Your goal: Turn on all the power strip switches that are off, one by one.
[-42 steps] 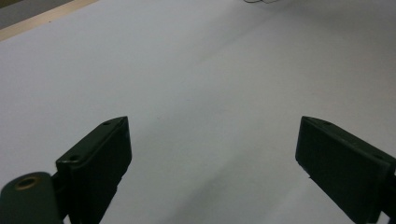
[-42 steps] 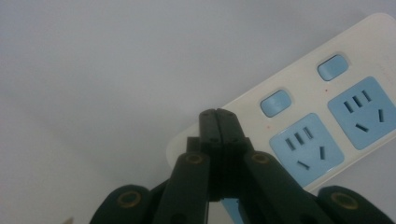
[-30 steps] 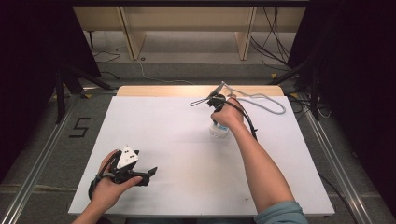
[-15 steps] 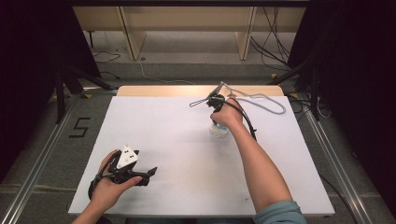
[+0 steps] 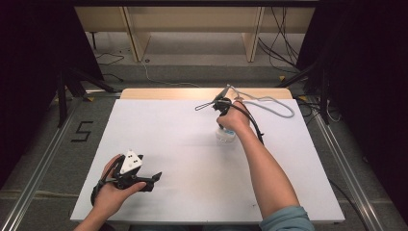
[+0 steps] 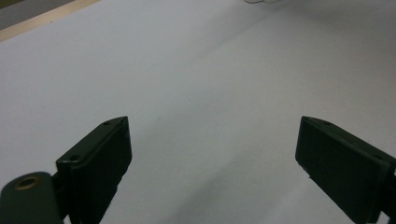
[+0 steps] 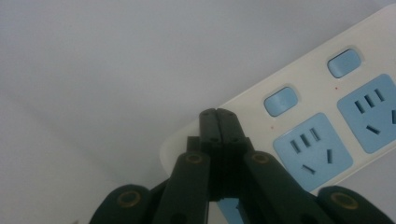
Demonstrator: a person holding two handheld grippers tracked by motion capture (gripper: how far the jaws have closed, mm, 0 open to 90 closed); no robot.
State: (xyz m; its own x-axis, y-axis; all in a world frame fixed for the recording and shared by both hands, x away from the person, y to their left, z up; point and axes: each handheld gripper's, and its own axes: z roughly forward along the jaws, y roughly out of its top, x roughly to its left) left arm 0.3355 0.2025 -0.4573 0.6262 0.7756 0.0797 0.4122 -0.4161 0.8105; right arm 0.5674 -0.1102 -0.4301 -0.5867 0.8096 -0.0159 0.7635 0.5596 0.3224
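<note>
A white power strip (image 7: 327, 116) with blue sockets and blue switches lies on the white table (image 5: 183, 144). In the high view the power strip (image 5: 225, 135) sits right of the table's middle, mostly hidden under the person's right hand. My right gripper (image 7: 217, 114) is shut with its jaws pressed together, tips over the strip's end near a blue switch (image 7: 280, 101). From above, the right gripper (image 5: 222, 126) points down at the strip. My left gripper (image 5: 155, 177) rests near the front left, open, nothing between its jaws (image 6: 210, 135).
The strip's white cable (image 5: 279, 103) loops toward the table's back right corner. A wooden edge (image 5: 163, 93) runs along the far side of the table. Metal rails (image 5: 43, 154) flank the table on the floor.
</note>
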